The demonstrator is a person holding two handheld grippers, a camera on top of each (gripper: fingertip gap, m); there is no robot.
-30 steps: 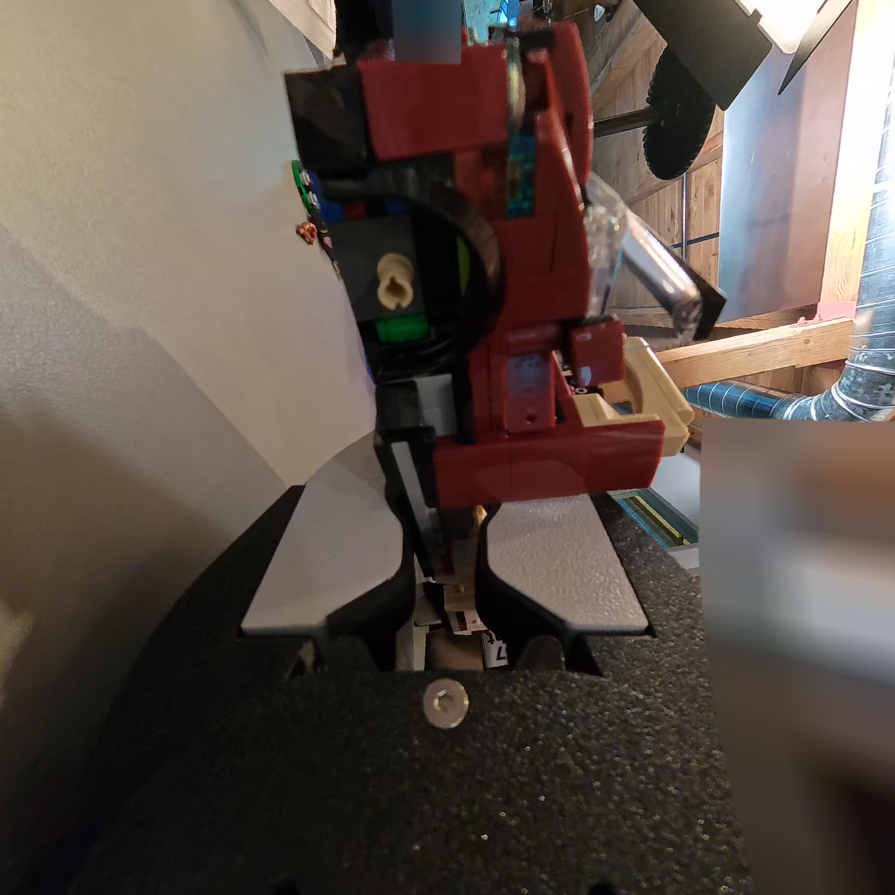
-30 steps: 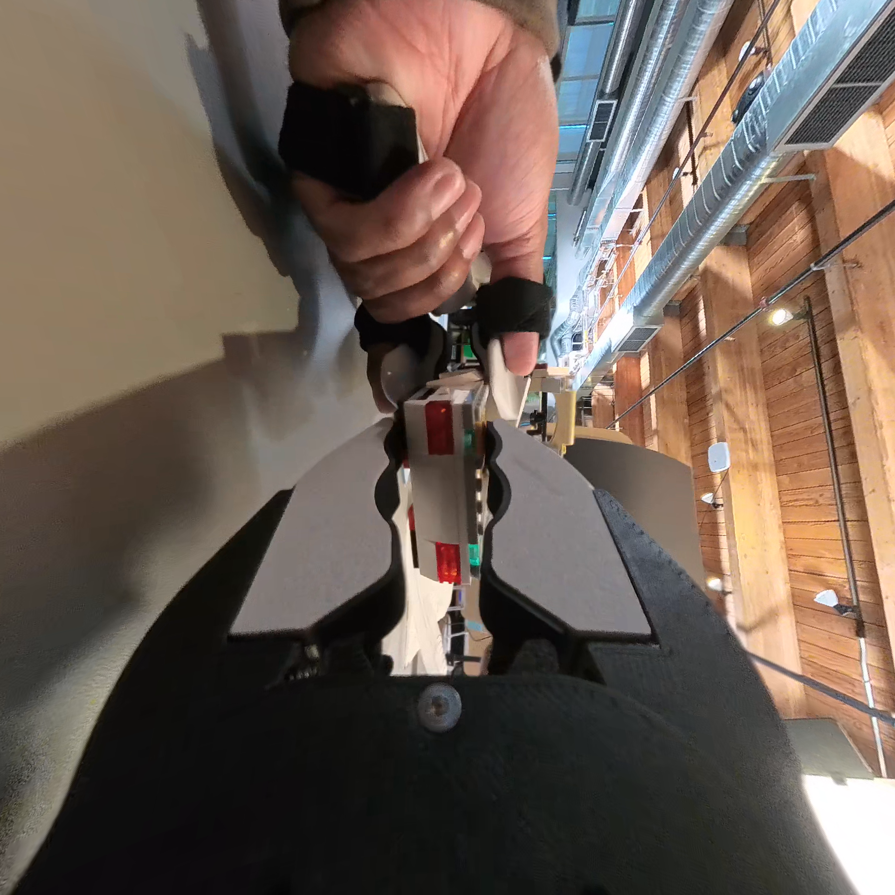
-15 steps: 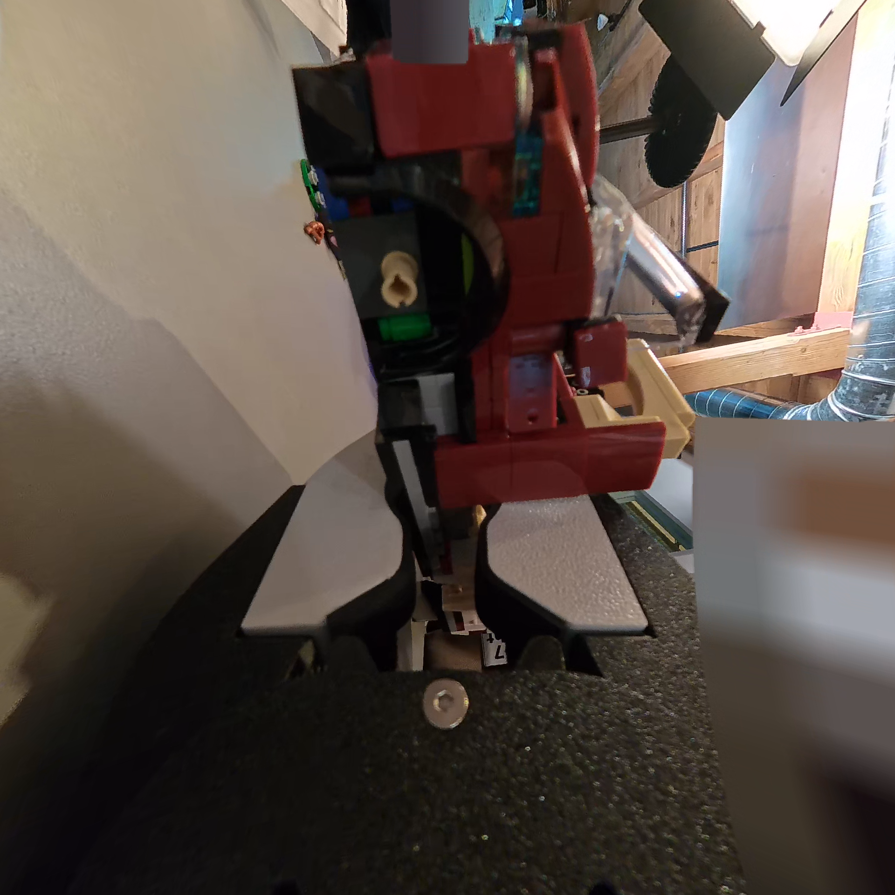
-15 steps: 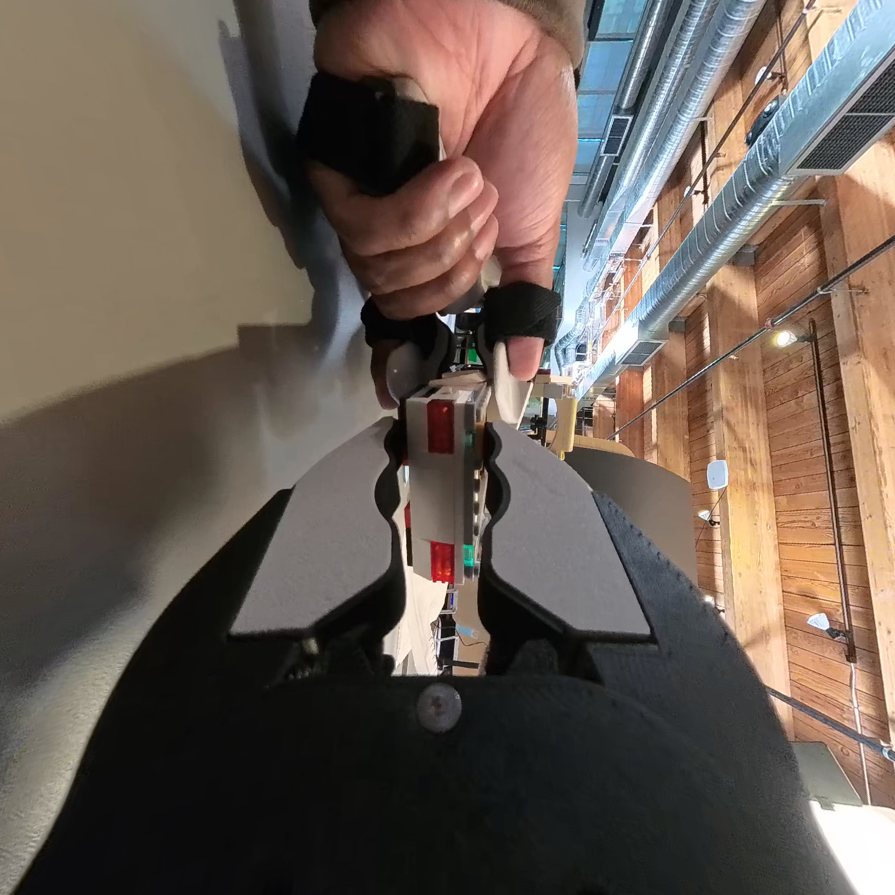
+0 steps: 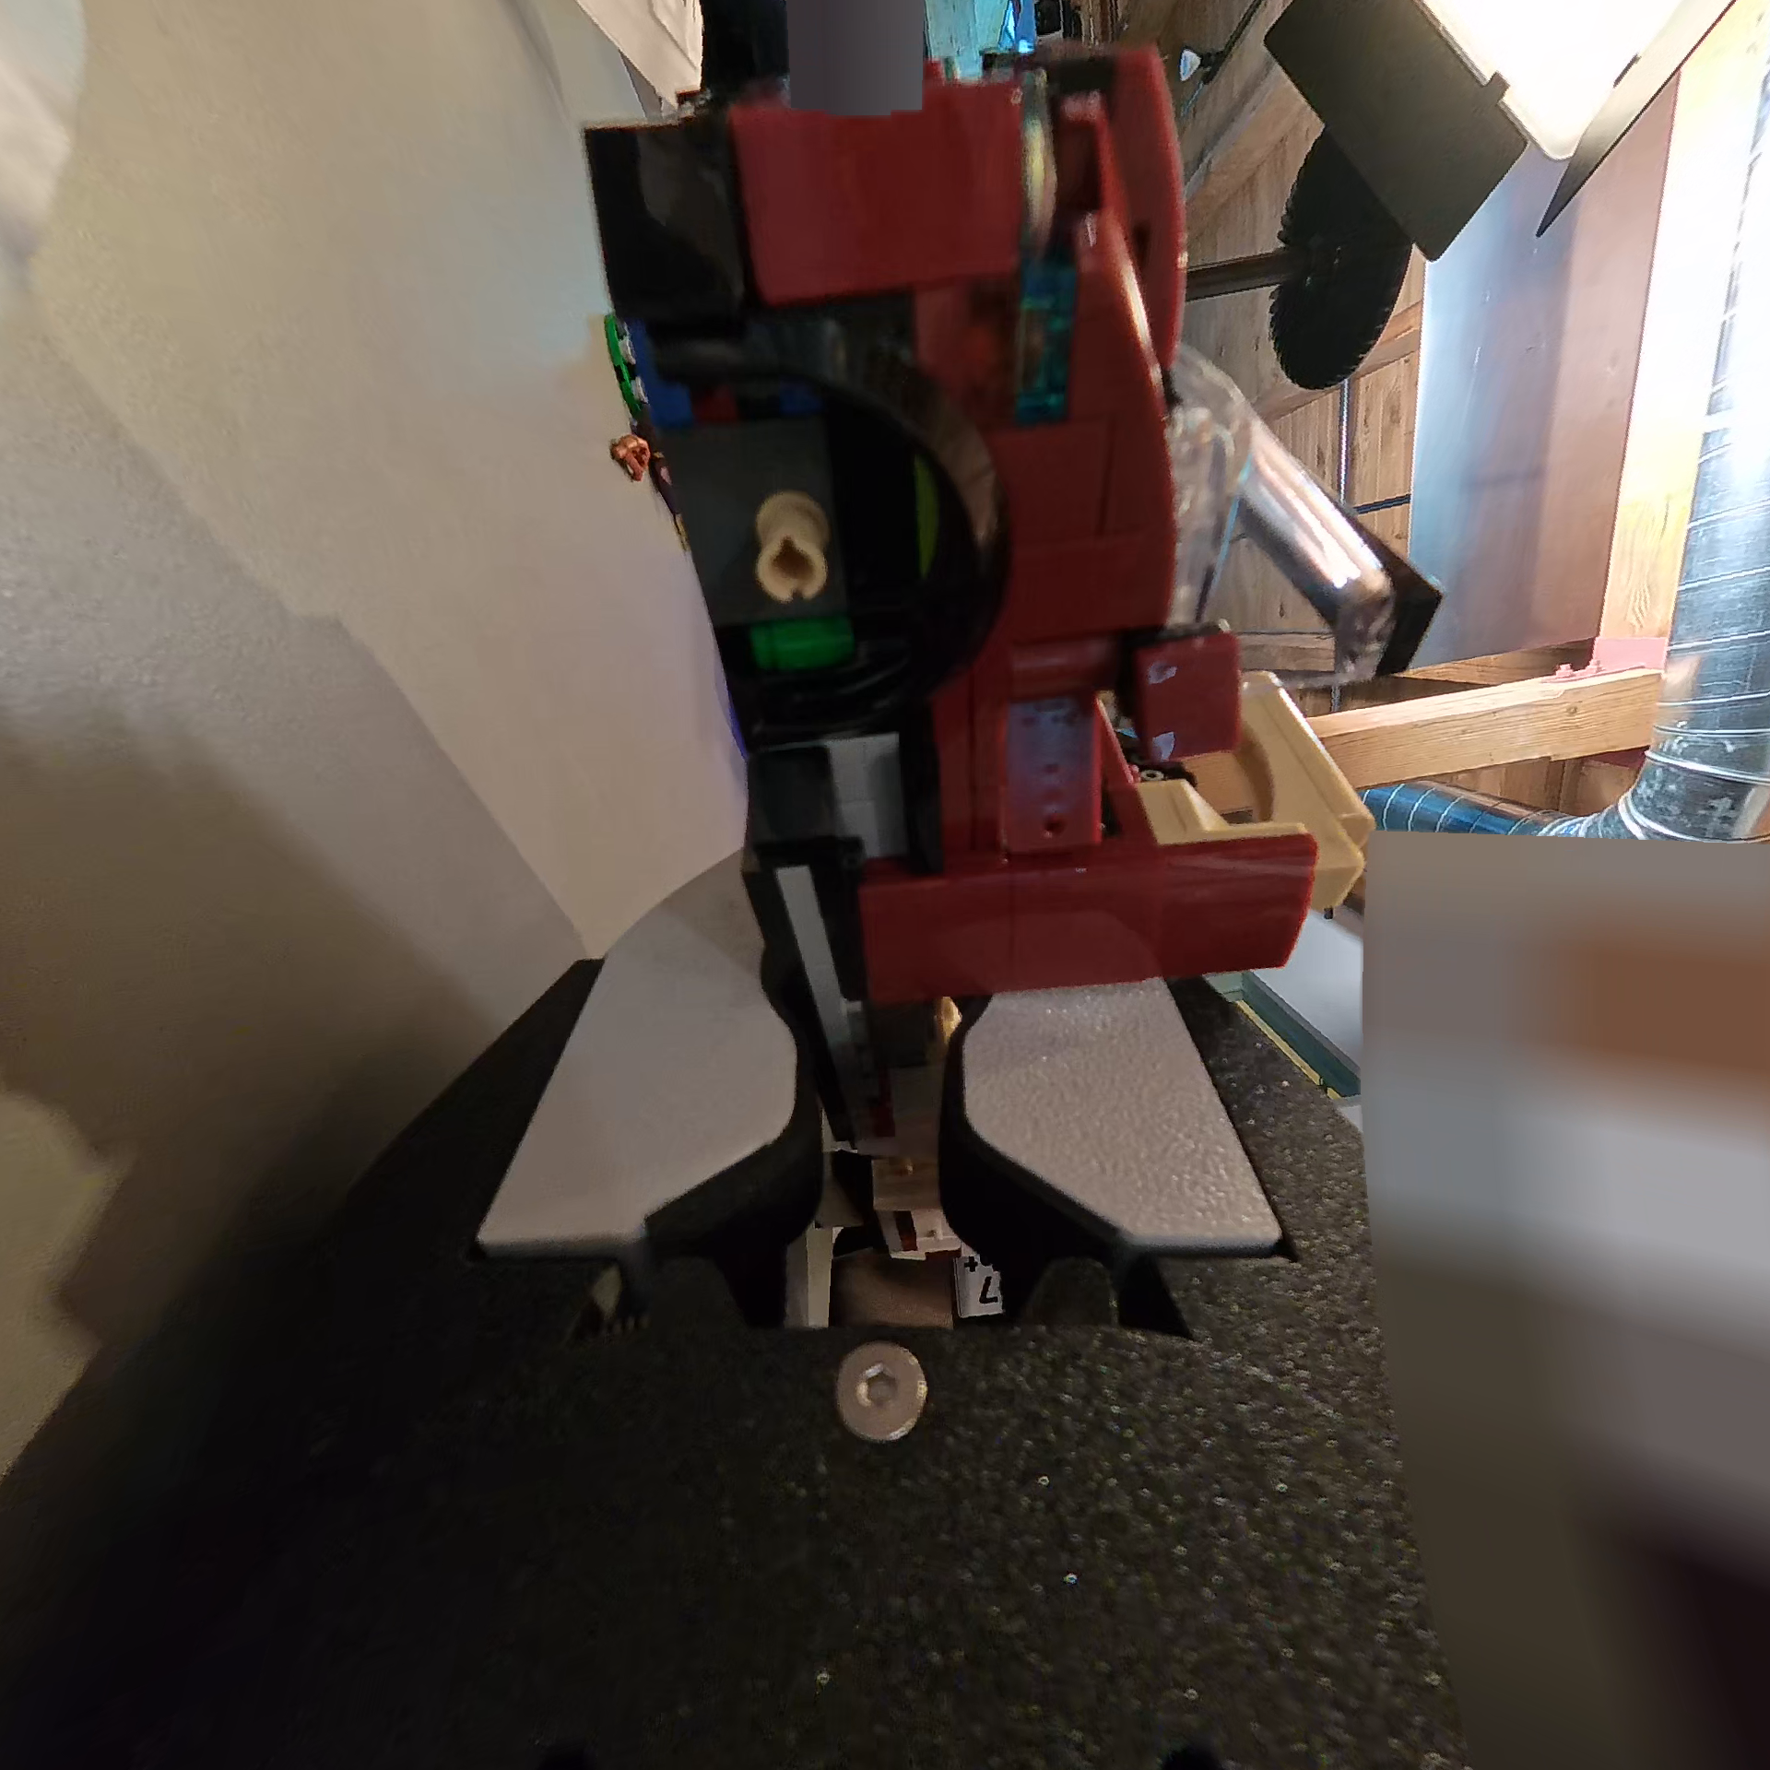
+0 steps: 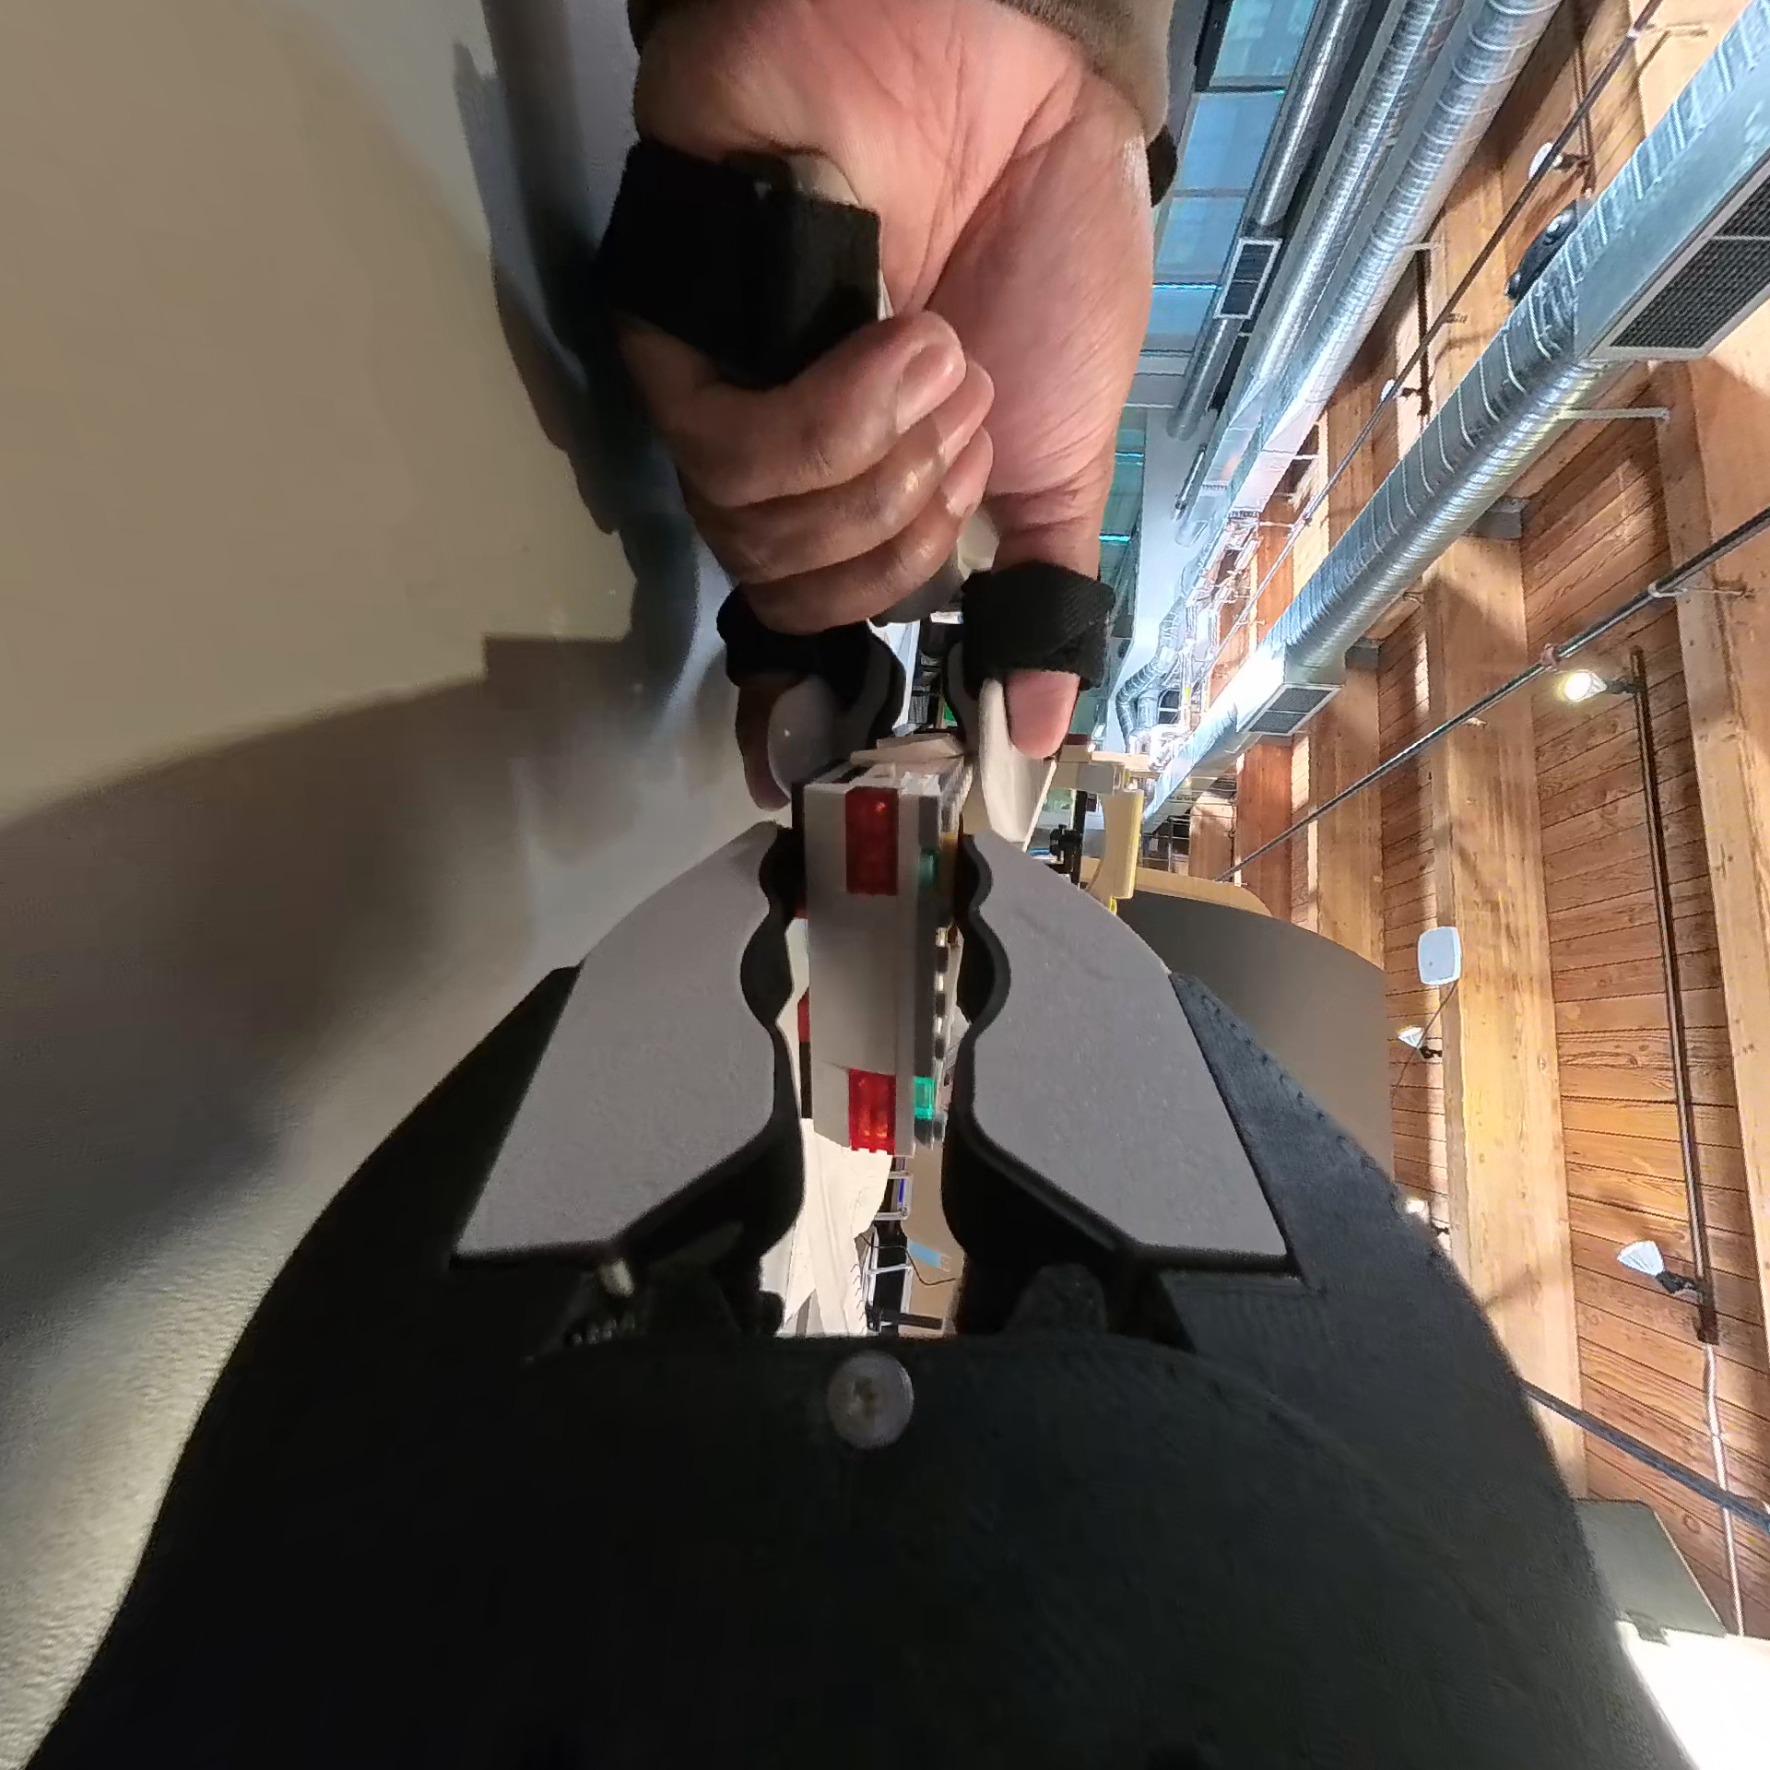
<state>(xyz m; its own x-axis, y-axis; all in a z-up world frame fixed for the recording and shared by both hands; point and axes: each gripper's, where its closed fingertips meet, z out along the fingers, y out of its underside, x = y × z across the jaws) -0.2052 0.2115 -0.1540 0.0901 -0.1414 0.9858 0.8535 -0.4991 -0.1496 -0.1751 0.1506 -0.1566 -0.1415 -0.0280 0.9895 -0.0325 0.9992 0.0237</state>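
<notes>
Two tongs clench one brick-built model car: the right tongs (image 6: 876, 958) grip its grey tail end (image 6: 867, 967), the left tongs (image 5: 876, 1044) its black underside edge, the dark-red body (image 5: 1034, 536) running lengthwise away, beside the pale desk (image 5: 287, 479).

The place looked like a large industrial hall turned into a workshop or open office, not a home. Bare silver ventilation ducts (image 6: 1494, 316) with a grilled vent (image 6: 1714, 278) ran along a wall of wooden planks (image 6: 1590, 862), beside thin metal rods and small spotlights (image 6: 1580, 685), and glass panes (image 6: 1236, 124) showed farther down. The left wrist view showed more timber beams (image 5: 1494, 728), a ribbed metal pipe (image 5: 1724, 594) and a plain pale desk (image 5: 287, 479).
</notes>
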